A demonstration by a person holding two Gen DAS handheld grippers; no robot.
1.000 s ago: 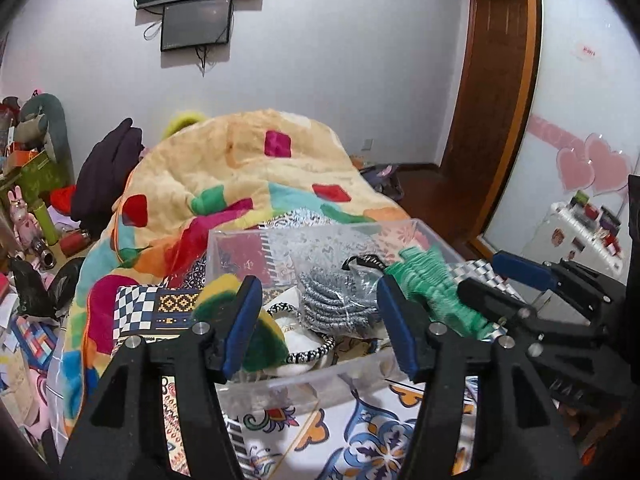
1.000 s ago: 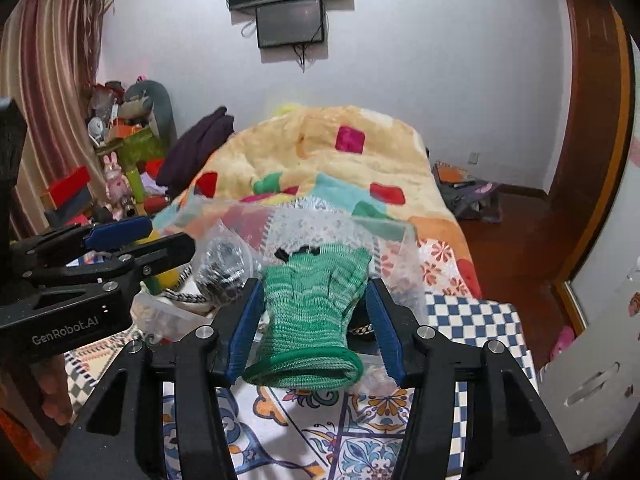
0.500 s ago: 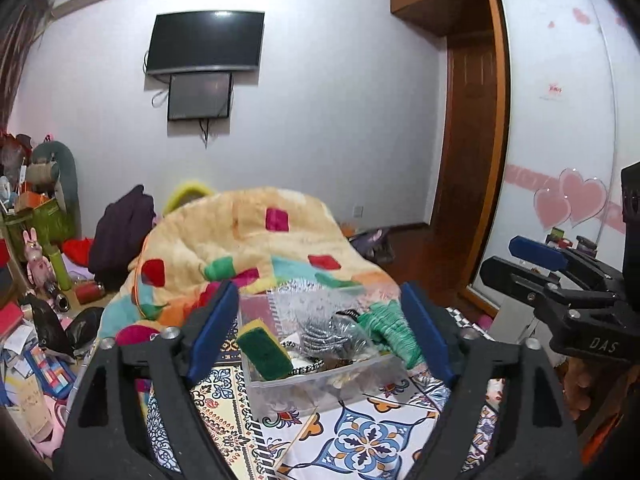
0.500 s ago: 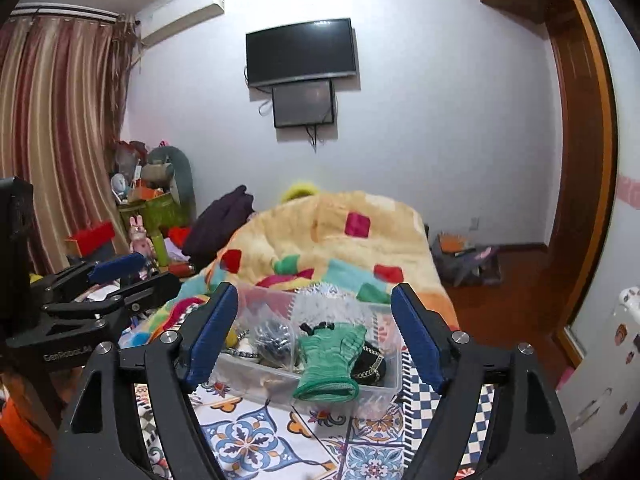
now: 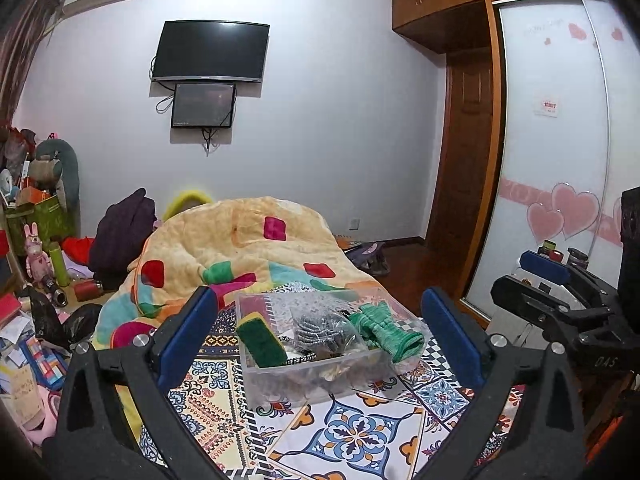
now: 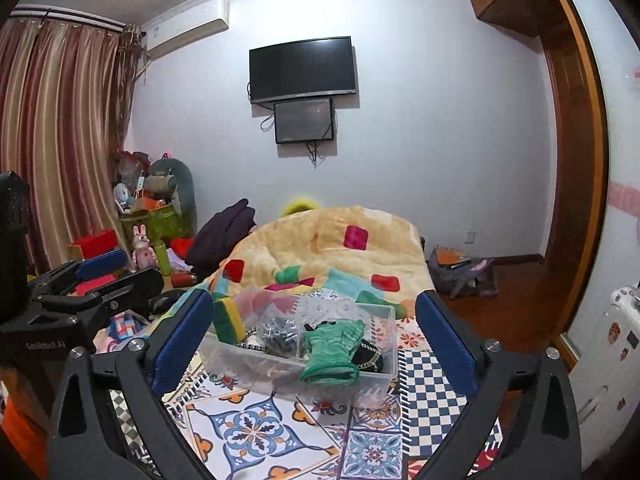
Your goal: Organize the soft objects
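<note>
A clear plastic bin (image 5: 362, 370) (image 6: 244, 364) stands on a patterned cloth on the bed. In it lie a green knit glove (image 5: 386, 330) (image 6: 334, 346), draped over the near rim, a green and yellow sponge (image 5: 260, 342) (image 6: 228, 320), a bag of grey cord (image 5: 326, 330) (image 6: 280, 334) and other small items. My left gripper (image 5: 320, 336) is open and empty, held back from the bin. My right gripper (image 6: 314, 338) is open and empty, also back from the bin. Each gripper shows at the edge of the other's view.
A yellow quilt with coloured patches (image 5: 248, 240) (image 6: 336, 240) lies behind the bin. Clutter, toys and boxes (image 5: 36, 256) (image 6: 152, 220) fill the left side. A wardrobe with heart stickers (image 5: 560, 208) and a wooden door (image 5: 460, 184) stand at the right.
My right gripper let go of the green glove, which now hangs over the bin's rim. Both grippers opened wide and drew back and up from the bin.
</note>
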